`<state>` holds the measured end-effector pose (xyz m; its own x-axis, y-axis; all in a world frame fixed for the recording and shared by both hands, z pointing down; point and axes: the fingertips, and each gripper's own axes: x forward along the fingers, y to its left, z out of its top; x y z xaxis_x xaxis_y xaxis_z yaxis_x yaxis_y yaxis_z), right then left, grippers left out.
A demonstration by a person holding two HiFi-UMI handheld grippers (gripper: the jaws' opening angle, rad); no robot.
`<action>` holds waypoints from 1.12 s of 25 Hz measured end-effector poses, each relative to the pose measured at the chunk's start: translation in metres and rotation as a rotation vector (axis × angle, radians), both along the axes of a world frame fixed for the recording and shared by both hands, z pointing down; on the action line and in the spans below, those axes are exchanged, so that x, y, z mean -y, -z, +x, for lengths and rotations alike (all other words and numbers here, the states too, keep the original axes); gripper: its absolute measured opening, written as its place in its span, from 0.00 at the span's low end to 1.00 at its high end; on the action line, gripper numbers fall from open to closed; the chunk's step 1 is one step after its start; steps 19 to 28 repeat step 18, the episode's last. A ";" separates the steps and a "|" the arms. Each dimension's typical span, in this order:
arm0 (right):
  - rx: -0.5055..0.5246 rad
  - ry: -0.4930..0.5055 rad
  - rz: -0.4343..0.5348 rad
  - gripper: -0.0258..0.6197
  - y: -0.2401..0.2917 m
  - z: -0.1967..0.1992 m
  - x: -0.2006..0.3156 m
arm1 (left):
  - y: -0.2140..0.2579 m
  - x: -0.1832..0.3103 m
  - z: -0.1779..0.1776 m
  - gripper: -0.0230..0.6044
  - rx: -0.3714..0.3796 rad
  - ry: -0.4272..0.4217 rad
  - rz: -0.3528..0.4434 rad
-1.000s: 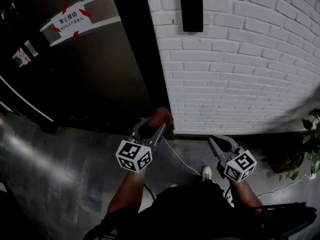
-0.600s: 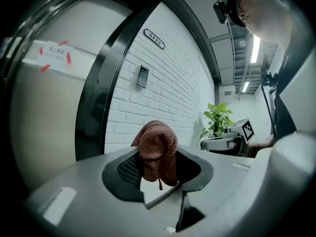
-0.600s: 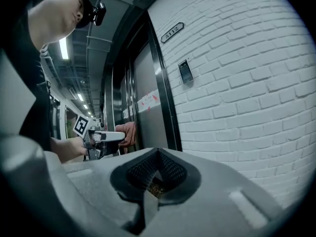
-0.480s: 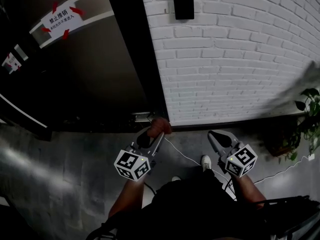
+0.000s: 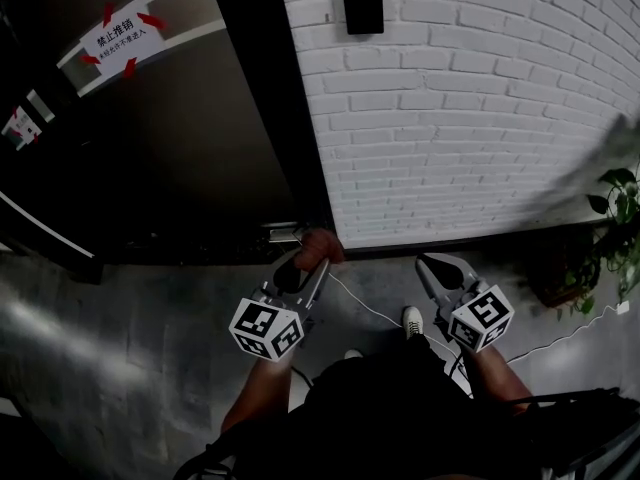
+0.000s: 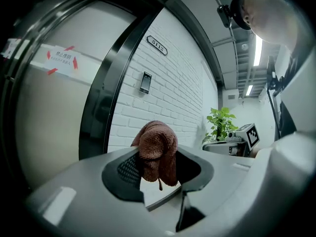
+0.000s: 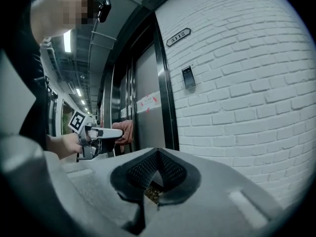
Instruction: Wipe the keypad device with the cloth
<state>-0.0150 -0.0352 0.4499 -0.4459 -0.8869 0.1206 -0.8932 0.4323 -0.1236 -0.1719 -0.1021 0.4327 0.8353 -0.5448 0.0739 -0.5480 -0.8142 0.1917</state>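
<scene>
- Head view: my left gripper point(image 5: 308, 260), low centre, is clenched on the brown cloth point(image 5: 320, 245). My right gripper point(image 5: 432, 266) sits lower right. The keypad device point(image 5: 361, 0) hangs on the white brick wall point(image 5: 470, 118) at the top edge, well apart from the cloth.
- Left gripper view: the cloth bunches between my jaws at centre, with the device small above it.
- Right gripper view: my jaws are pressed together, nothing between them.
</scene>
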 end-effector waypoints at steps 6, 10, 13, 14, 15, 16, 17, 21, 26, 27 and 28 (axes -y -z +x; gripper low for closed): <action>-0.026 0.001 -0.001 0.02 -0.001 0.003 0.003 | 0.001 -0.004 0.004 0.31 0.022 -0.017 0.008; -0.029 0.004 0.005 0.02 -0.002 0.002 0.004 | 0.002 -0.003 0.004 0.31 0.025 -0.019 0.012; -0.025 0.004 -0.012 0.02 -0.002 0.000 0.003 | 0.002 -0.002 0.006 0.31 0.026 -0.025 0.016; -0.020 0.006 -0.021 0.02 -0.002 -0.001 0.002 | 0.002 -0.001 0.006 0.31 0.026 -0.026 0.017; -0.018 0.006 -0.025 0.02 -0.001 -0.002 0.002 | 0.002 -0.001 0.007 0.31 0.026 -0.027 0.019; -0.015 0.007 -0.028 0.02 -0.001 -0.002 0.002 | 0.003 -0.001 0.007 0.31 0.025 -0.027 0.020; -0.010 0.009 -0.034 0.02 0.000 -0.003 0.002 | 0.003 -0.001 0.007 0.31 0.025 -0.028 0.021; -0.005 0.010 -0.039 0.02 0.001 -0.004 0.001 | 0.003 0.000 0.007 0.31 0.025 -0.028 0.022; -0.005 0.010 -0.039 0.02 0.001 -0.004 0.001 | 0.003 0.000 0.007 0.31 0.025 -0.028 0.022; -0.005 0.010 -0.039 0.02 0.001 -0.004 0.001 | 0.003 0.000 0.007 0.31 0.025 -0.028 0.022; -0.005 0.010 -0.039 0.02 0.001 -0.004 0.001 | 0.003 0.000 0.007 0.31 0.025 -0.028 0.022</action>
